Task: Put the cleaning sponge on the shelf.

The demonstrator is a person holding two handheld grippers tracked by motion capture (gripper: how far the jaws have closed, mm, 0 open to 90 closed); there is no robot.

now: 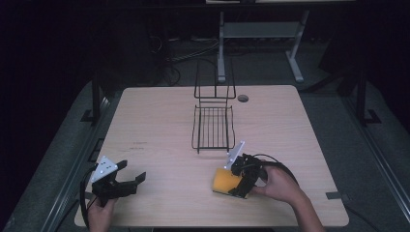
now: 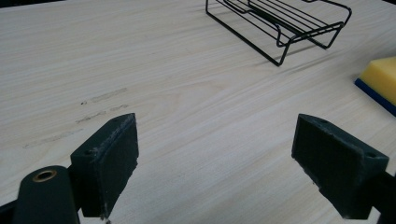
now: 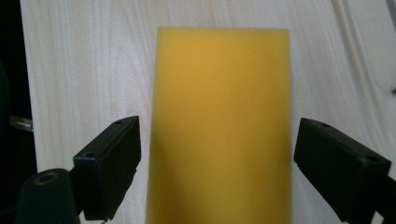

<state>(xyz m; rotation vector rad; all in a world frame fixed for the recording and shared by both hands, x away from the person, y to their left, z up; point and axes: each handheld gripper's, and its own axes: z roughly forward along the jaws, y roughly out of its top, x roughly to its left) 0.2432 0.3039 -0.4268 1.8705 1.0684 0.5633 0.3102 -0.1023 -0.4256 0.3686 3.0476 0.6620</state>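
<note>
Dim room; light wood table; grey floor.

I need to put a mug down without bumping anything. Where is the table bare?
The widest bare stretch is the table left of the wire rack, running down to the left gripper. The strip right of the rack is also free. It is crowded near the front right, where the right gripper straddles the yellow sponge.

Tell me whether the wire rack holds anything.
Empty: the wire rack shows bare bars; the yellow sponge lies on the table outside it.

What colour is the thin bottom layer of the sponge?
Blue, under the yellow sponge; clearest in the left gripper view.
</note>
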